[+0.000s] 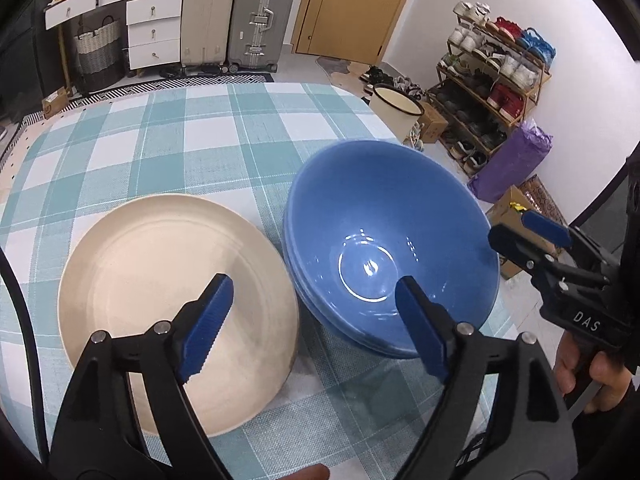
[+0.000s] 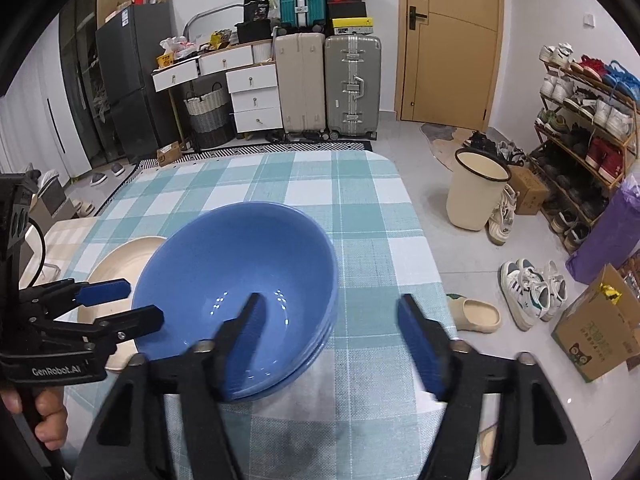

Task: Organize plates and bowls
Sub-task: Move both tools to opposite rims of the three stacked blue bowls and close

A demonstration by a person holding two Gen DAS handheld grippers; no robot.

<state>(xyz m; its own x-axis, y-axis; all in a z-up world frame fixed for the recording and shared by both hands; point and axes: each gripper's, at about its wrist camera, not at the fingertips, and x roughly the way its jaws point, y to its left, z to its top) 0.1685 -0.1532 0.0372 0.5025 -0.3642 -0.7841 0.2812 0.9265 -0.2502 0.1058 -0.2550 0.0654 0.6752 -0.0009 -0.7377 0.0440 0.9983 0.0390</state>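
Observation:
A stack of nested blue bowls (image 1: 384, 232) (image 2: 224, 268) stands on the checked tablecloth (image 1: 200, 140), close beside a cream plate (image 1: 160, 280) (image 2: 128, 252) on its left. My left gripper (image 1: 316, 324) is open, one finger above the plate and the other over the bowls' near left rim, with nothing gripped. It shows from the side in the right wrist view as the left gripper (image 2: 132, 304). My right gripper (image 2: 332, 336) is open too: its left finger hangs inside the top bowl and its right finger outside, with the near right rim between the pads untouched. The right gripper (image 1: 520, 236) also appears beside the bowls.
The table's right edge (image 2: 424, 264) runs close to the bowls. On the floor to the right are a cream bin (image 2: 476, 192), loose shoes (image 2: 532, 292), a cardboard box (image 2: 600, 332) and a shoe rack (image 2: 588, 140). Suitcases (image 2: 328, 88) and drawers stand beyond the far edge.

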